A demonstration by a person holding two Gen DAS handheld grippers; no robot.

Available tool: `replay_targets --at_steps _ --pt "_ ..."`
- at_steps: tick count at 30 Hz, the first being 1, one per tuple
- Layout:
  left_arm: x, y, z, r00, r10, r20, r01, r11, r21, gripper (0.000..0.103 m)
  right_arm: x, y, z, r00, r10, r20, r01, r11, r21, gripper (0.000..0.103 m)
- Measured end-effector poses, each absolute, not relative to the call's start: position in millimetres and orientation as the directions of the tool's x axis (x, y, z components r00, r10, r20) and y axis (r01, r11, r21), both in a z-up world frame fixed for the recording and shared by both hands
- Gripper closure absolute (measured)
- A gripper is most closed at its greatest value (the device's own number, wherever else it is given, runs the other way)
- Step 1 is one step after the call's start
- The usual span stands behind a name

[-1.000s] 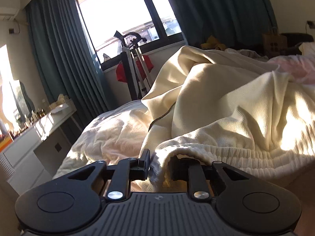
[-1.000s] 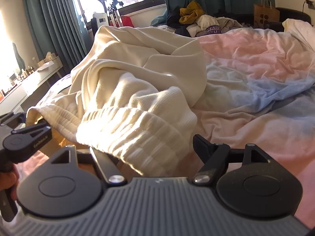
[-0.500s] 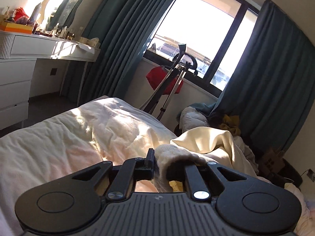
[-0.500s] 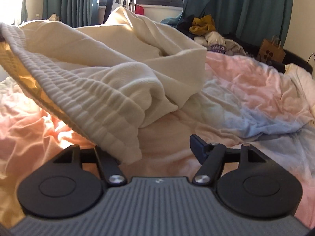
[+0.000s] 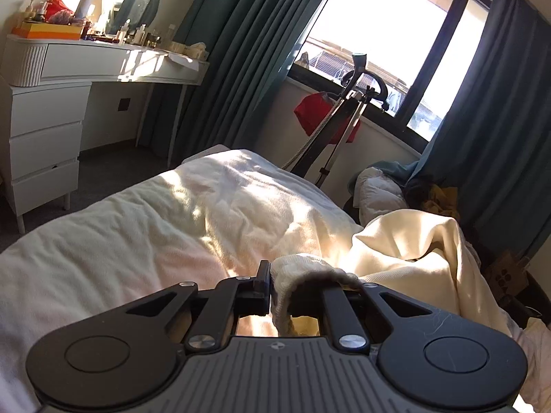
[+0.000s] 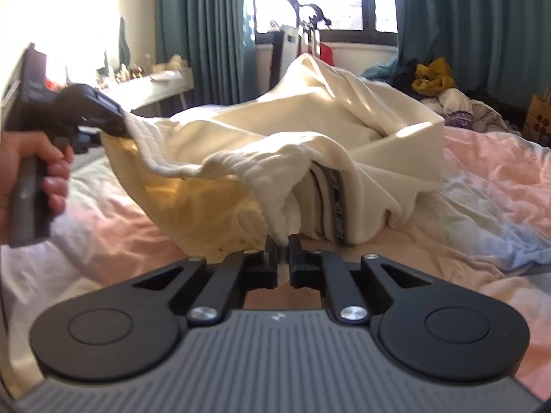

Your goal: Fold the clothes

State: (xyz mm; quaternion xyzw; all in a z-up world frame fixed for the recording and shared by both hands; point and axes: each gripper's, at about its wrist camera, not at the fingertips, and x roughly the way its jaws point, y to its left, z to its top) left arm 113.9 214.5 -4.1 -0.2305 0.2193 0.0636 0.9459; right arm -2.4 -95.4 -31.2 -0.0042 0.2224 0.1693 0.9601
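A cream sweatshirt (image 6: 344, 120) with a ribbed hem lies bunched on the bed. My right gripper (image 6: 283, 242) is shut on a corner of that hem, low over the duvet. In the right wrist view my left gripper (image 6: 115, 122) is up at the left, held by a hand (image 6: 34, 161), and pinches the other end of the hem. The hem hangs stretched between the two grippers. The left wrist view shows my left gripper (image 5: 286, 285) shut on the thick ribbed hem (image 5: 303, 268), and the sweatshirt (image 5: 413, 241) trails off to the right.
The bed's pink-and-white duvet (image 6: 482, 179) spreads under everything. A white dresser (image 5: 44, 103) stands left of the bed. A garment steamer stand (image 5: 344, 103) is by the window. A clothes pile (image 6: 434, 79) and a paper bag (image 6: 539, 110) sit at the far right.
My right gripper, open half a second ago, has shut on the hem's corner. The left gripper has lifted and swung left, pulling the hem taut.
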Motion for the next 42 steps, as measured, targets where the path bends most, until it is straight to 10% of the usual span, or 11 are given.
replay_targets --at_steps 12,27,35,40,42 --pt "185 335 62 0.873 0.223 -0.434 -0.358 0.897 -0.258 0.095 12 40 18 0.691 0.675 -0.258 -0.641 0.738 0.213 0.094" --pt "244 441 -43 0.812 0.133 -0.569 -0.347 0.893 -0.287 0.089 85 140 -54 0.539 0.775 -0.33 -0.725 0.627 0.287 0.091" --pt "194 443 -21 0.799 0.18 -0.573 -0.396 0.876 -0.277 0.031 61 134 -34 0.532 0.756 -0.38 -0.745 0.632 0.214 0.086" --pt "142 429 -4 0.782 0.263 -0.565 -0.431 0.883 -0.186 0.021 47 122 -20 0.598 0.687 -0.414 -0.679 0.708 0.195 0.03" --pt "118 423 2 0.777 0.272 -0.568 -0.44 0.879 -0.181 0.021 39 110 -12 0.623 0.667 -0.409 -0.649 0.732 0.206 0.026"
